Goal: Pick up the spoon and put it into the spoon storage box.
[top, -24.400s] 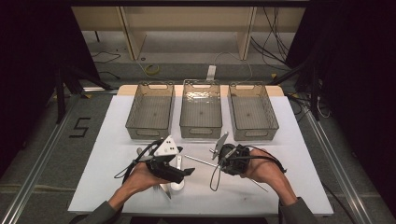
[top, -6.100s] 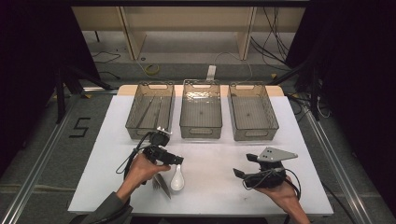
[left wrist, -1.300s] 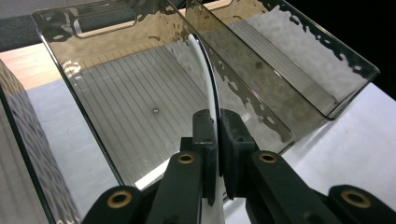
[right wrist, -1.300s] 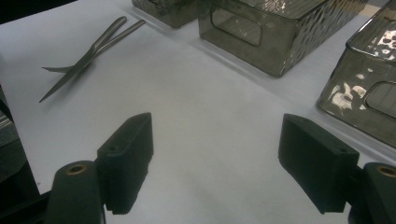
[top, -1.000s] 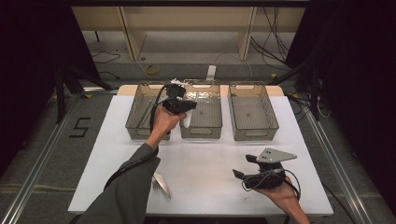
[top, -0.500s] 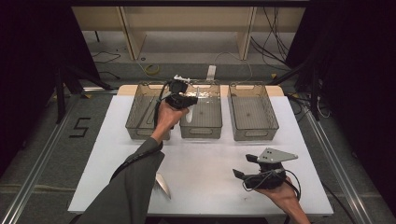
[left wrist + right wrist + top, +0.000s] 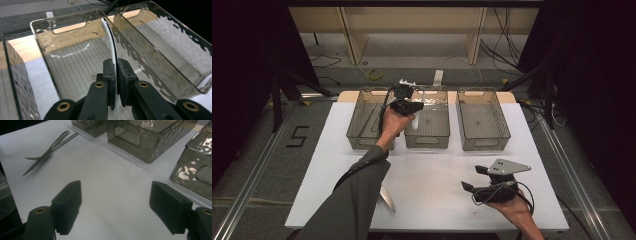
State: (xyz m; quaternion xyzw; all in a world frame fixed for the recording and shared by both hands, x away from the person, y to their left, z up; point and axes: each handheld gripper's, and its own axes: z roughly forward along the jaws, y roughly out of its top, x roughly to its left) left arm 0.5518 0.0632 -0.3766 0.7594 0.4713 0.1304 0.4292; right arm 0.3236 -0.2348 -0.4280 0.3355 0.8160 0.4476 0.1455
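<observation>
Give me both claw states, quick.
Left claw: shut on the white curved plastic utensil, above the middle smoky clear plastic bin.
Right claw: open, holding nothing, over the white table.

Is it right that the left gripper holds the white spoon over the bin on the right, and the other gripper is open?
Not quite. The left gripper holds the white spoon over the middle bin, not the right one; the high view shows this. The rest is right: the right gripper is open, with nothing between its jaws.
</observation>
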